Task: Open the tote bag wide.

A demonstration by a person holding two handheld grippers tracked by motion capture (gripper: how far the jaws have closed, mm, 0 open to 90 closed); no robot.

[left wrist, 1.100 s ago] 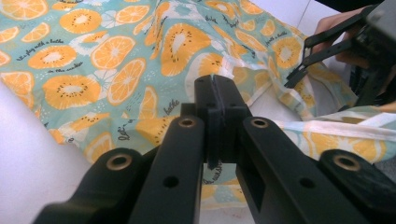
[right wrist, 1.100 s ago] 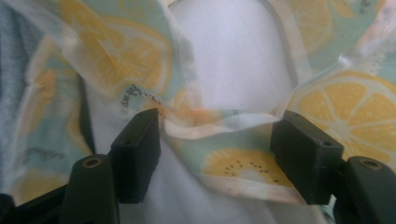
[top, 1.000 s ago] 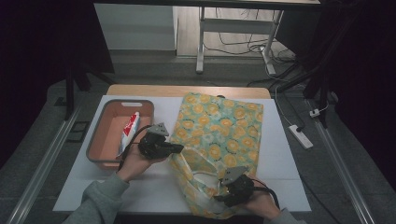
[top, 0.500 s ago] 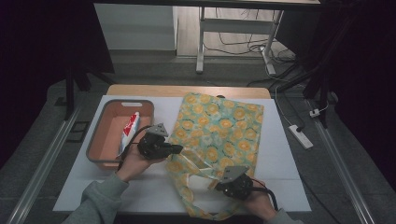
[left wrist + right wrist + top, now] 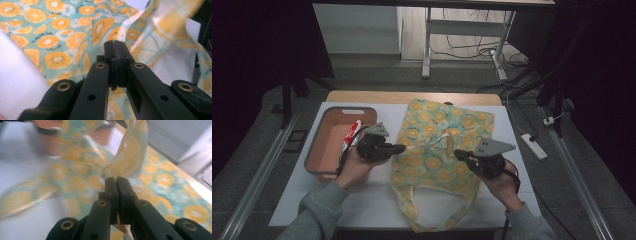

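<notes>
Tote bag point(image 5: 444, 142) risks come from 2 thin grips. The right tool point(image 5: 460, 155) has just been closing and is now clamped on a handle strap point(image 5: 130, 152) with only its tips. The left tool point(image 5: 398, 148) is clamped on the bag's edge at the 9 o'clock side. A sharp pull could slide the strap free and let the opening collapse. The bag lies flat in the middle of the white surface point(image 5: 362, 200). An orange tub point(image 5: 327, 145) holding a tube point(image 5: 351, 136) sits at 9 o'clock; uneven pulling could drag cloth against it.
</notes>
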